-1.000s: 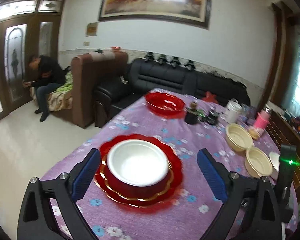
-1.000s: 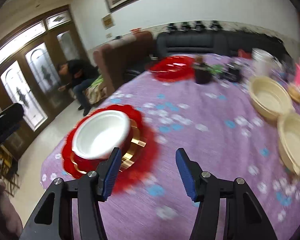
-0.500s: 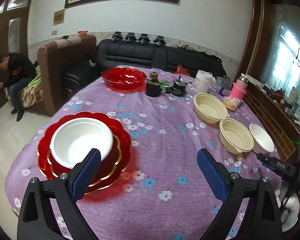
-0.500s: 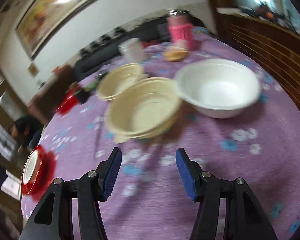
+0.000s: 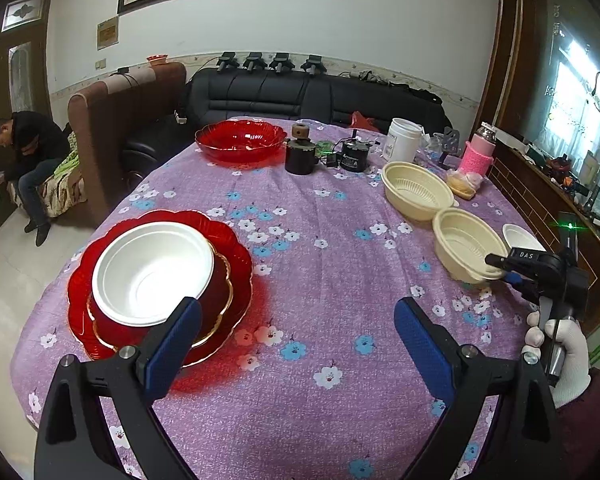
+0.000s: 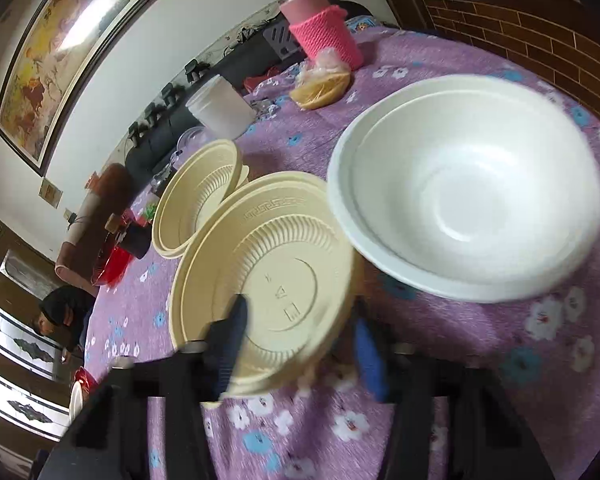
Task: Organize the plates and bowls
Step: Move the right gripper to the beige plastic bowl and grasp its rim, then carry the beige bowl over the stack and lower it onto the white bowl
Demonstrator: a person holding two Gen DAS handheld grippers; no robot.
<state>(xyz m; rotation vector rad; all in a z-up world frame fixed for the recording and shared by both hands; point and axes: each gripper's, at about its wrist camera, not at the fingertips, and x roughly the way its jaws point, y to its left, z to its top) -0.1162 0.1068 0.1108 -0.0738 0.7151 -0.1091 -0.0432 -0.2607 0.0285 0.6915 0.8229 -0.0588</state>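
Left wrist view, left to right: at the far left edge a seated person (image 5: 24,152) leans forward on a brown sofa (image 5: 116,120); in the lower left of the frame a white bowl (image 5: 152,274) sits inside a red bowl on a gold-rimmed red scalloped plate (image 5: 236,276), all on the purple flowered tablecloth (image 5: 320,280). The left gripper (image 5: 296,344) occupies the bottom of the frame, its blue-padded fingers spread wide apart with nothing between them. At upper centre stand a red glass dish (image 5: 240,144), a dark jar (image 5: 300,152) and a white canister (image 5: 404,140). Right of centre lie two cream ribbed bowls, the far cream bowl (image 5: 416,190) and the near cream bowl (image 5: 470,244), just beside each other; a pink-sleeved bottle (image 5: 480,152) stands behind them. At the right edge the right gripper (image 5: 500,268), held by a white-gloved hand (image 5: 560,352), meets the near bowl's rim. Right wrist view, left to right: a framed painting (image 6: 60,52) fills the upper left; the far cream bowl (image 6: 196,204) lies at centre left; the near cream bowl (image 6: 268,280) is tilted at centre, one blurred finger (image 6: 228,340) inside it and the other outside its rim, the right gripper (image 6: 300,340) thus straddling the wall, though whether it is clamped cannot be told. A second white bowl (image 6: 468,208) rests on the cloth at the right, close against the tilted bowl.
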